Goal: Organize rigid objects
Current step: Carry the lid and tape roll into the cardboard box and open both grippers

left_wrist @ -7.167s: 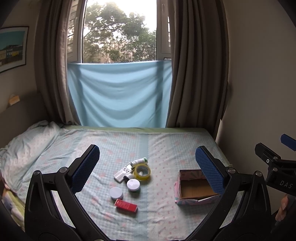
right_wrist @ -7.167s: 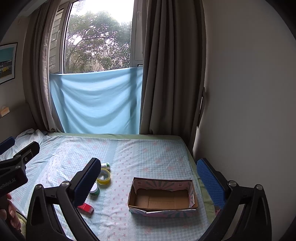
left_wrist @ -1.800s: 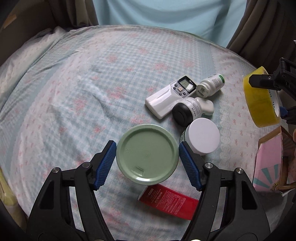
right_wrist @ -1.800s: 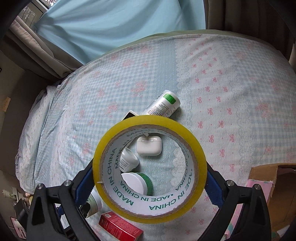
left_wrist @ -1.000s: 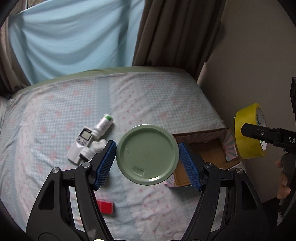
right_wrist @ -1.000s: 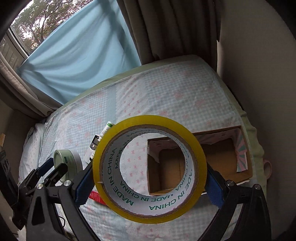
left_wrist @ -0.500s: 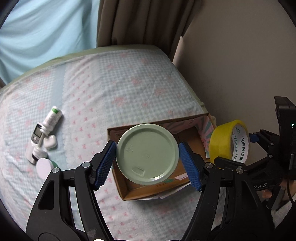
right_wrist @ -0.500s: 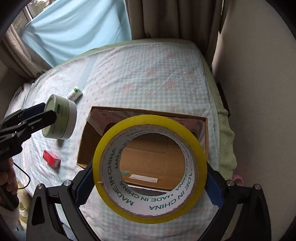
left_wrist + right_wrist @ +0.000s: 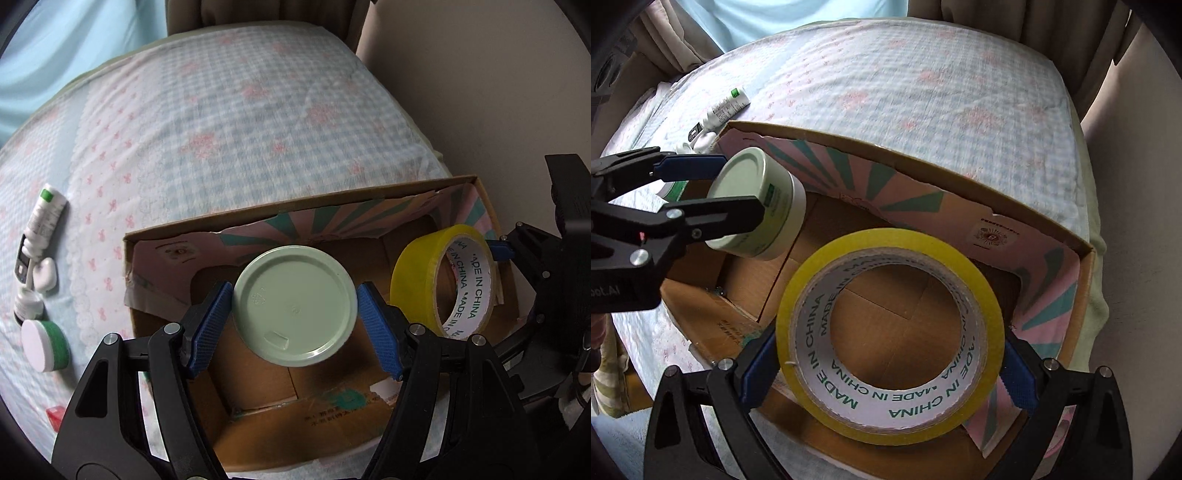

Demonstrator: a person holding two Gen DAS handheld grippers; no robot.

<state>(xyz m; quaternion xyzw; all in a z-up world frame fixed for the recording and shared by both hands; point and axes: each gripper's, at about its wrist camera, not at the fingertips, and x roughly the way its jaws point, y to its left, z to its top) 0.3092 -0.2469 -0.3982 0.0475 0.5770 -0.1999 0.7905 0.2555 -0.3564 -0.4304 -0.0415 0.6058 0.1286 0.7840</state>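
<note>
At frame centre, over the cardboard box (image 9: pixel 476 184), our left gripper (image 9: pixel 295 314) clamps the green jar (image 9: pixel 293 304), our right gripper (image 9: pixel 890 365) the tape roll (image 9: pixel 890 310); we should lower both gently, well apart, before letting go.

We see box (image 9: pixel 491 206) on bed (image 9: pixel 258 110), near bed's right edge, wall beyond. Jar (image 9: pixel 294 305) held over left part of box, between pads of left gripper (image 9: pixel 295 314). Tape roll (image 9: pixel 890 332) held over right part of box, in right gripper (image 9: pixel 890 365); roll right of jar, apart from it. Left of box on bed, we find bottle (image 9: pixel 44 218) farthest back, then earbud case (image 9: pixel 45 277), second jar (image 9: pixel 44 345) nearer, small carton (image 9: pixel 55 424) nearest. Remote partly hidden under bottle.
</note>
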